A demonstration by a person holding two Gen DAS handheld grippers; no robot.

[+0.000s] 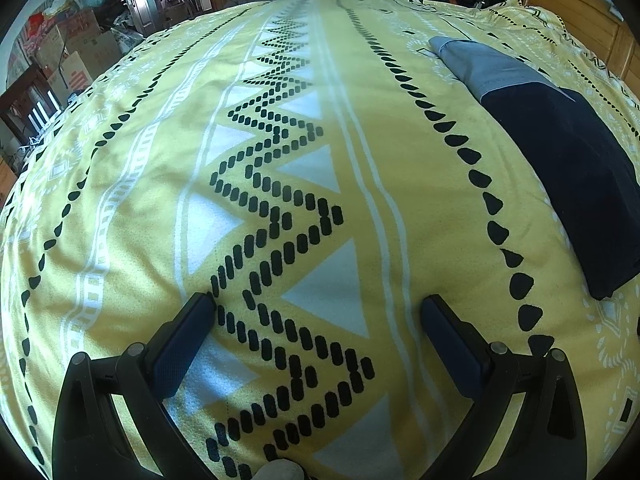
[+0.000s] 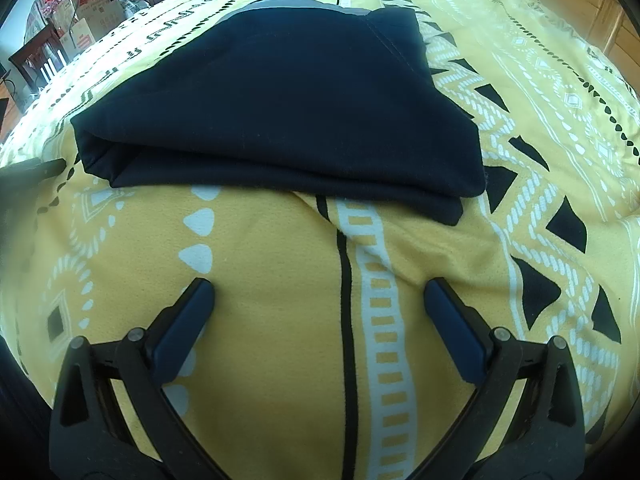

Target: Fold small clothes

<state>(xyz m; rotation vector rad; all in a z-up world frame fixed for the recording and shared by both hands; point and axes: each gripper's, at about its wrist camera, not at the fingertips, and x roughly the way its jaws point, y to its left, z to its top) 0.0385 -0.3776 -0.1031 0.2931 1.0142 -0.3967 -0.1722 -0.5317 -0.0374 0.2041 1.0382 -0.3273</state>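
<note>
Right gripper (image 2: pixel 319 294), jaws wide and empty, hangs over the bedspread (image 2: pixel 260 280); folded garment (image 2: pixel 280 100) lies just ahead. Left gripper (image 1: pixel 318 308), also wide, has the garment (image 1: pixel 560 168) off right.

Left gripper (image 1: pixel 318 300) spread wide over yellow bedspread (image 1: pixel 160 168); folded navy garment (image 1: pixel 560 168) right.

Both wrist views look low across the bedspread (image 1: pixel 160 200); both show the folded garment (image 2: pixel 280 100), perhaps nearer the right.
</note>
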